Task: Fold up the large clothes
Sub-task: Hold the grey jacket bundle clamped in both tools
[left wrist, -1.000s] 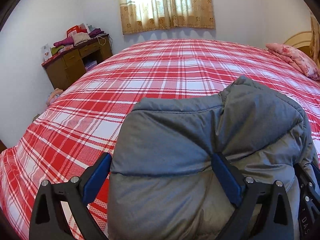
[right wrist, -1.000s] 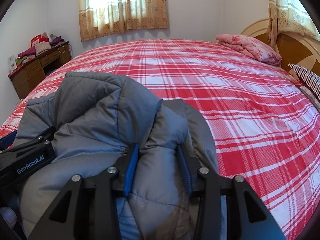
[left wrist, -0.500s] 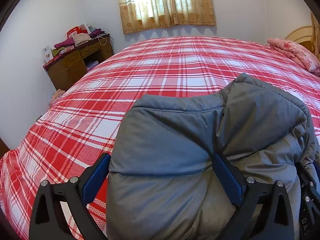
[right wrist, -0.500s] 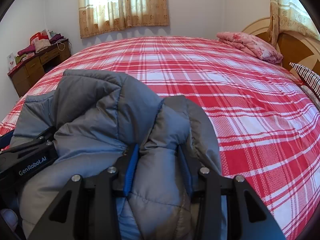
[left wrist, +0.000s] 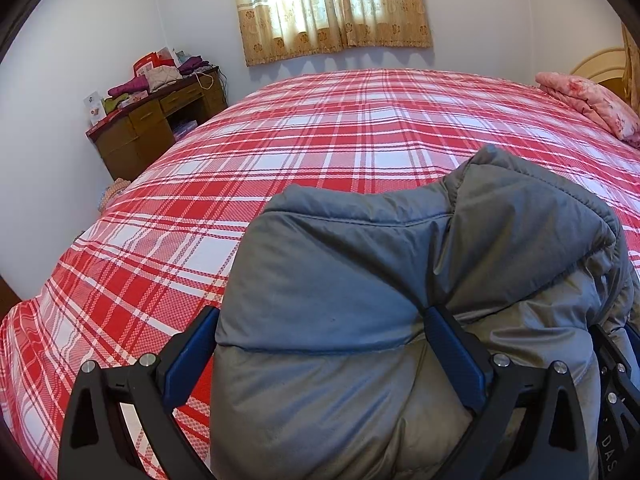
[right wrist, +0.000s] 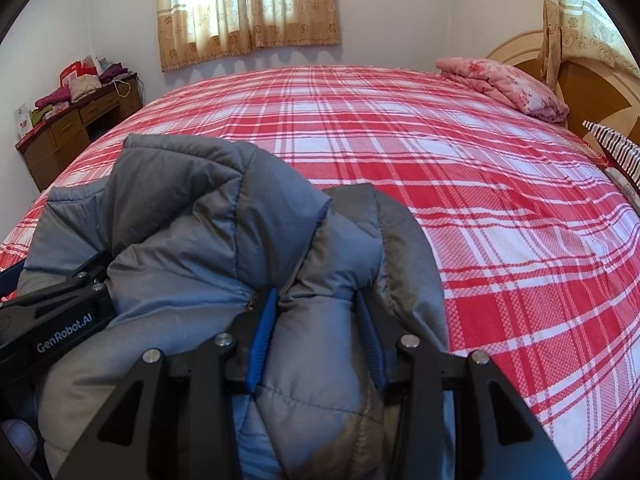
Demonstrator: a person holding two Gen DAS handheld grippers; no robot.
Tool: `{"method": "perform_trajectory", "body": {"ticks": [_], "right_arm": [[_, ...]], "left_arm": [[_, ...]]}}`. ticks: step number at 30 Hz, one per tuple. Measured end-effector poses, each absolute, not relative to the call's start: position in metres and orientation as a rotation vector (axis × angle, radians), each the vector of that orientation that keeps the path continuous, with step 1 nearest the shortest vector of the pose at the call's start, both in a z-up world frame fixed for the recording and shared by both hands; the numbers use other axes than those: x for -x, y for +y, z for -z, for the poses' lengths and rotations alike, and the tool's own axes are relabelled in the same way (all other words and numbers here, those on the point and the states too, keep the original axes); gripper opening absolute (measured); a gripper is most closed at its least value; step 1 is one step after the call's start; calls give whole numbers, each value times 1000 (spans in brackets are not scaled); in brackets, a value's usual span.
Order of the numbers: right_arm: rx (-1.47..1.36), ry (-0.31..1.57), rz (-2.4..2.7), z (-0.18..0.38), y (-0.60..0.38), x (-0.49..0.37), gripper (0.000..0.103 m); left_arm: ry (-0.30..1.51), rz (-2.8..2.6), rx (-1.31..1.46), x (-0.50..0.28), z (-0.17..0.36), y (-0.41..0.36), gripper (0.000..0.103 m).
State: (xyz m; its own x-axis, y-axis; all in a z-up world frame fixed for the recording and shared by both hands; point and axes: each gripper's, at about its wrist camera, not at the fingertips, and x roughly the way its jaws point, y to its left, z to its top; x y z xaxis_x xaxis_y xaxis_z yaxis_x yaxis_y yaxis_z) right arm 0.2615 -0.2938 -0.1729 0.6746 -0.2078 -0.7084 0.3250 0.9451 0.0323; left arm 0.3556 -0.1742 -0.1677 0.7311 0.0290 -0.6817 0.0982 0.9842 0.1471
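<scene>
Both the left gripper [left wrist: 320,344] and right gripper [right wrist: 316,332] are clamping a bunched grey puffer jacket [left wrist: 360,280] above the plaid bed [left wrist: 320,140], jaws part-open around padding.

Plaid bed [left wrist: 320,140] — curtained window [left wrist: 332,4], wooden desk [left wrist: 156,128]

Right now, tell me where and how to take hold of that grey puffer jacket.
Grip the grey puffer jacket by its thick folded bulk, one gripper at each end, coming from the near edge of the bed. The padding bunches into rolls that fill the jaws. The left gripper spans a wide roll; the right gripper pinches a narrower one.
</scene>
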Motion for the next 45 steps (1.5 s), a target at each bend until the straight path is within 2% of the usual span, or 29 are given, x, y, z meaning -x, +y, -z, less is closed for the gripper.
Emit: {"method": "perform_trajectory", "body": {"ticks": [45], "right_arm": [[-155,801,304,179,-296,-267,45]], "left_arm": [[798,34,-218,-363,177,-179,102]]}}
